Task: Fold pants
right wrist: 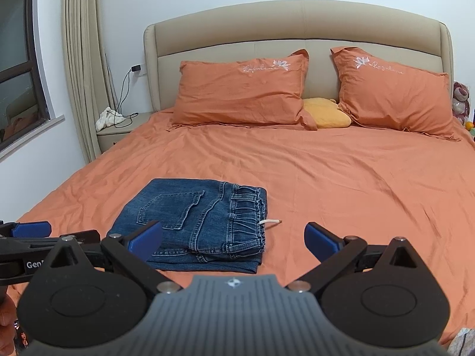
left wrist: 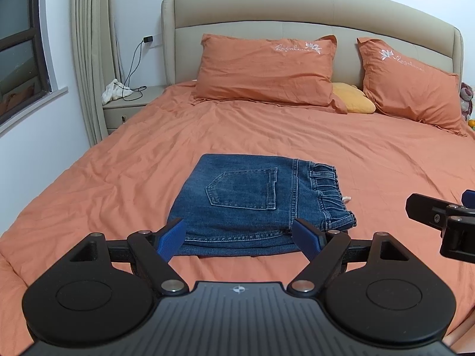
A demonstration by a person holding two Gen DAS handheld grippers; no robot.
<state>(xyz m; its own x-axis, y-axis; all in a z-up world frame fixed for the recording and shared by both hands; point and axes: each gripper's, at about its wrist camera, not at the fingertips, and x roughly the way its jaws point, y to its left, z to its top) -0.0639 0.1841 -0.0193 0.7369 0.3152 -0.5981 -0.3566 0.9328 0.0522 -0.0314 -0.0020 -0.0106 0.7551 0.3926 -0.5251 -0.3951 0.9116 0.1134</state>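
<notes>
Blue denim pants (left wrist: 252, 204) lie folded in a compact rectangle on the orange bed (left wrist: 118, 178), back pocket up, elastic waistband to the right. They also show in the right wrist view (right wrist: 196, 225), with a white drawstring end (right wrist: 270, 222) poking out. My left gripper (left wrist: 242, 238) is open and empty, just short of the near edge of the pants. My right gripper (right wrist: 233, 241) is open and empty, to the right of the left one and above the pants' near right corner. Its side shows in the left wrist view (left wrist: 445, 219).
Two orange pillows (left wrist: 267, 68) (left wrist: 412, 83) and a yellow cushion (left wrist: 353, 98) lean on the beige headboard (left wrist: 297, 9). A bedside table (left wrist: 127, 103) with a white cloth and a charger cable stands at the left, by the curtain (left wrist: 89, 44) and window.
</notes>
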